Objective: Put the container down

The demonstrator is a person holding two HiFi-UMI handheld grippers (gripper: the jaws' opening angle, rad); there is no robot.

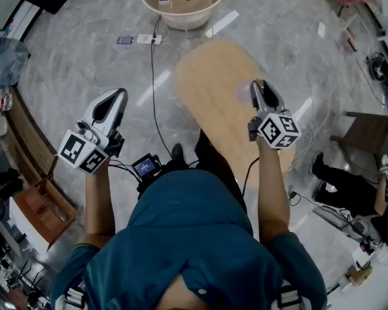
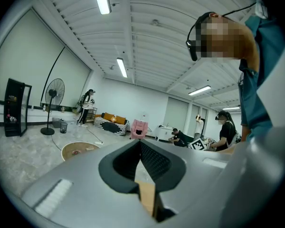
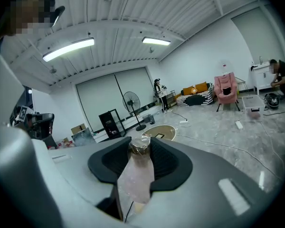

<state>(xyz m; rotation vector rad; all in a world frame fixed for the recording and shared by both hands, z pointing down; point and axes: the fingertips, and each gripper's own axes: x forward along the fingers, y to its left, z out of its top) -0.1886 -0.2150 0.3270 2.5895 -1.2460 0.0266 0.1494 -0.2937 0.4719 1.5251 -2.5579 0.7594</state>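
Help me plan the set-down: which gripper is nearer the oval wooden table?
Right. The right gripper, shut on the container, is over the wooden table; the left gripper is over the floor, off its left edge.

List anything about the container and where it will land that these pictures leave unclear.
- Container: right gripper view, the jaws of the right gripper cover its sides, its lower end drops behind the gripper body; contents unreadable.
- Container, head view: only a pale blur at the jaw tips.
- Wooden table: head view, near end hidden by the person's arm and torso.
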